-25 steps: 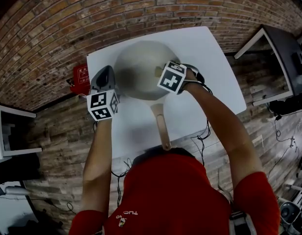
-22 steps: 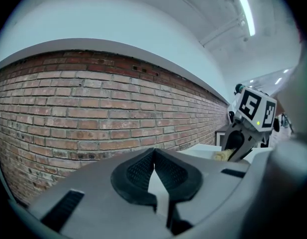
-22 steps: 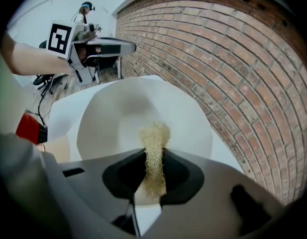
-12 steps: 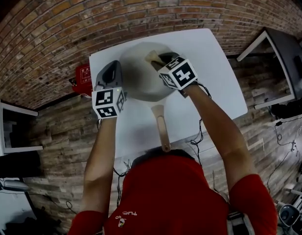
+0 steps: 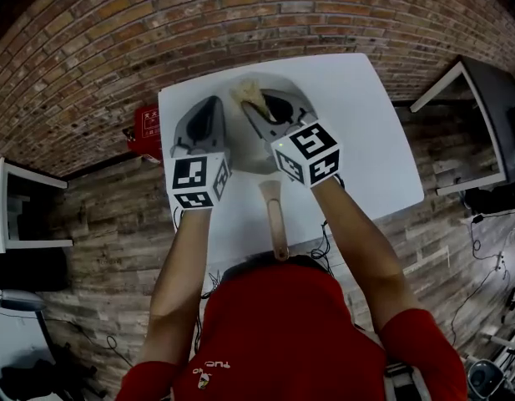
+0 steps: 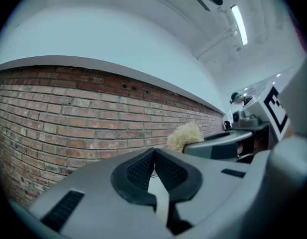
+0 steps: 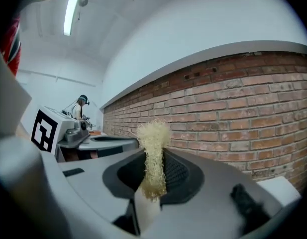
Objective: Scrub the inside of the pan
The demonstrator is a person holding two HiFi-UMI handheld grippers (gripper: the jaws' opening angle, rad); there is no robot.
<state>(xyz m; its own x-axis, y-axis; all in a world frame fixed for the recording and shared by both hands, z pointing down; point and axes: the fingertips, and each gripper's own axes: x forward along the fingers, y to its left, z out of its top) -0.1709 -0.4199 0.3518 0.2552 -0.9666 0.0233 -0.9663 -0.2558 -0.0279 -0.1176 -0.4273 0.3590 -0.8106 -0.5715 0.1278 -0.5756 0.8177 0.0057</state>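
A: Colours on your rig?
B: Your left gripper (image 6: 153,153) and right gripper (image 7: 154,157) have light grey shells and black ribbed pads (image 6: 169,172). Your marker cubes (image 5: 197,182) are white with black square patterns.
A: Scrubber?
B: The scrubber (image 7: 153,146) is pale straw-yellow, fibrous.
A: Pan?
B: The pan (image 5: 242,147) is dull grey-beige inside, with a tan handle (image 5: 276,220).
A: Surroundings?
B: The table (image 5: 366,132) in front of you is plain white. The wall (image 6: 68,113) is red-brown brick with pale mortar lines. The floor (image 5: 98,224) is grey-brown planks. A red object (image 5: 145,125) with white print sits off the table's edge. Your shirt (image 5: 290,332) is red.
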